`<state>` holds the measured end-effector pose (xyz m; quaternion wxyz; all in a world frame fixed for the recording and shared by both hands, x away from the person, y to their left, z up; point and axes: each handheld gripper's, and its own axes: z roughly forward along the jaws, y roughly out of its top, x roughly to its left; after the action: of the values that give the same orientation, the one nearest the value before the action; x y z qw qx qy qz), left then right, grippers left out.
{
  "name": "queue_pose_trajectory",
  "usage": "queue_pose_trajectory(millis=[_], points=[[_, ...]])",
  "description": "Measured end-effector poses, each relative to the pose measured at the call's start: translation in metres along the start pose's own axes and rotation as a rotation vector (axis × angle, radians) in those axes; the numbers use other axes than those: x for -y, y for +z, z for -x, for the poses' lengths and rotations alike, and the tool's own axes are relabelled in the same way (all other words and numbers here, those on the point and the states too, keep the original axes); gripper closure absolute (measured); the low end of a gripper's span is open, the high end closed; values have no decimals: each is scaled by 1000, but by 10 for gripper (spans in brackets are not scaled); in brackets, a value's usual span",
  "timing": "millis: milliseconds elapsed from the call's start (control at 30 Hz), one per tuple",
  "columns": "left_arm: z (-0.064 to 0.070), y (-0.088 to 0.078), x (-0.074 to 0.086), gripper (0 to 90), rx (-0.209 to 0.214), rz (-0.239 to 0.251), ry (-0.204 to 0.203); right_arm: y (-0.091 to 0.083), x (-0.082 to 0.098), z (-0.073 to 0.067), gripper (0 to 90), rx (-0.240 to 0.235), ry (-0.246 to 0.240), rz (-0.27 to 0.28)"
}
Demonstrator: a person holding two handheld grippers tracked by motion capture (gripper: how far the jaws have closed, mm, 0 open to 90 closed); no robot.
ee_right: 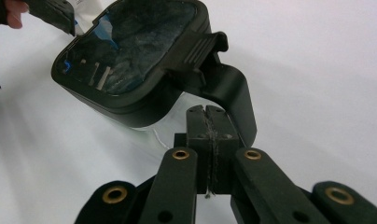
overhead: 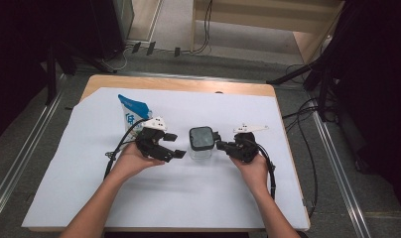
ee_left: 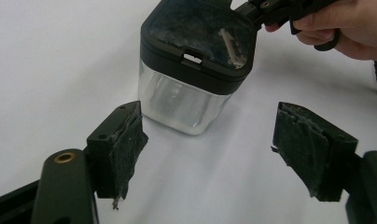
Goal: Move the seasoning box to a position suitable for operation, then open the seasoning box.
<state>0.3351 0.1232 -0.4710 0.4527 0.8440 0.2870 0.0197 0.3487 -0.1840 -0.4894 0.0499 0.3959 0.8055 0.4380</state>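
Right gripper view: the right gripper is seen pressed together just beside the black latch of the clear container, apparently so that the latch can be worked or the box steadied. The left gripper is held spread before the container, near the table's middle, probably to brace its glass wall.

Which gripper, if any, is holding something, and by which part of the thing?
The right gripper is shut beside the jar's lid latch; a hold cannot be told. The left gripper is open, holding nothing.
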Motion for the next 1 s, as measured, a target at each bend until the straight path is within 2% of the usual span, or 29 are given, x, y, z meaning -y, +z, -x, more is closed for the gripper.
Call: queue_pose_trajectory(millis=[100,133,200,233,367,400,433,500,600,633,700,767,900,1000], points=[[0,5,-1,249,16,10,18,-1,2,-1,848,-6,1,17],[1,7,-1,259,-9,-2,30,-2,2,-1,835,-9,10,18],[1,9,-1,266,-8,-14,37,-2,3,-2,822,-7,12,25],[-1,12,-1,292,-1,-17,26,-5,4,-3,821,-1,6,28],[-4,16,-2,282,-11,-10,17,-12,5,-3,827,13,7,50],[-4,17,-3,282,-18,-5,23,-13,6,-2,833,13,6,56],[-3,18,-3,282,-48,-3,43,-15,6,-1,852,19,16,57],[-1,19,-4,292,-64,-6,74,-16,6,4,900,15,39,70],[-3,19,-6,301,-23,-11,42,-16,3,9,900,26,47,70],[-3,19,-6,297,-23,-11,42,-16,2,10,900,34,36,64],[-4,21,-6,269,4,-12,38,-16,0,12,900,40,43,72],[-5,25,-6,227,50,-34,36,-15,-1,15,900,52,37,61],[-6,31,-6,195,54,-16,51,-13,0,20,900,48,56,63],[-9,32,-6,191,38,-7,53,-9,1,19,900,47,51,47]])
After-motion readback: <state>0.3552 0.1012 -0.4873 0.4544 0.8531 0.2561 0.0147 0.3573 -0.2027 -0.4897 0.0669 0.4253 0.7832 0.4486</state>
